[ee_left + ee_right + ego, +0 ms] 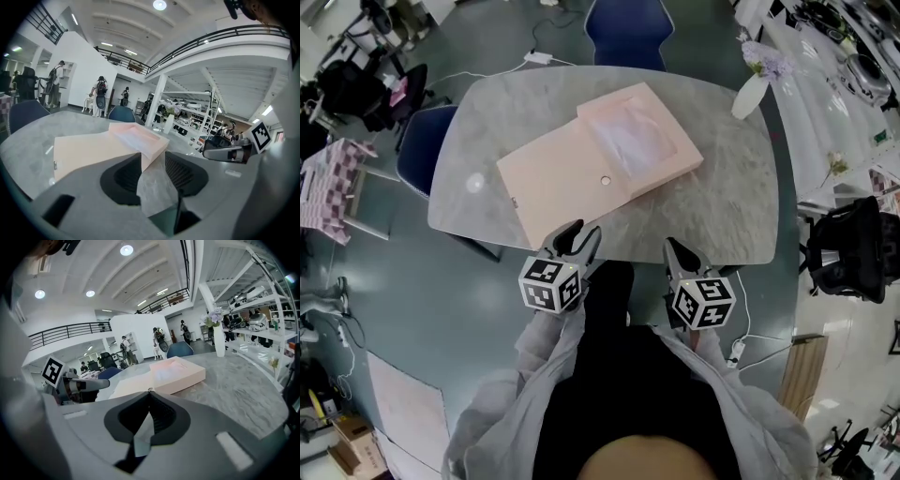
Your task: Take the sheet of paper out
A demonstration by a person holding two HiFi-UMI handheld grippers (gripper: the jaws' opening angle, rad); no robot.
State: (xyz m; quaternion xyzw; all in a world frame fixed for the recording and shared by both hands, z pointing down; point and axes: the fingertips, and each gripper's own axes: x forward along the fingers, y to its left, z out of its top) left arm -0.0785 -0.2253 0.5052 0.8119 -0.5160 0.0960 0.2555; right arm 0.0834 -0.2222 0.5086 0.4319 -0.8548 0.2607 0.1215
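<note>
A shallow pink box (642,141) lies open on the grey marble table (722,206), with its flat lid (562,178) folded out to the left. A thin whitish sheet of paper (630,141) rests inside the box. In both gripper views the box (138,136) (178,373) sits ahead, out of reach. My left gripper (579,234) (153,157) hovers at the table's near edge, just short of the lid, jaws apart and empty. My right gripper (678,248) (150,392) is at the same edge further right, its tips meeting with nothing between them.
A white vase with flowers (752,92) stands at the table's far right corner. Blue chairs (628,28) (417,150) sit at the far side and the left, and a black office chair (848,248) stands to the right. People stand far off in the hall.
</note>
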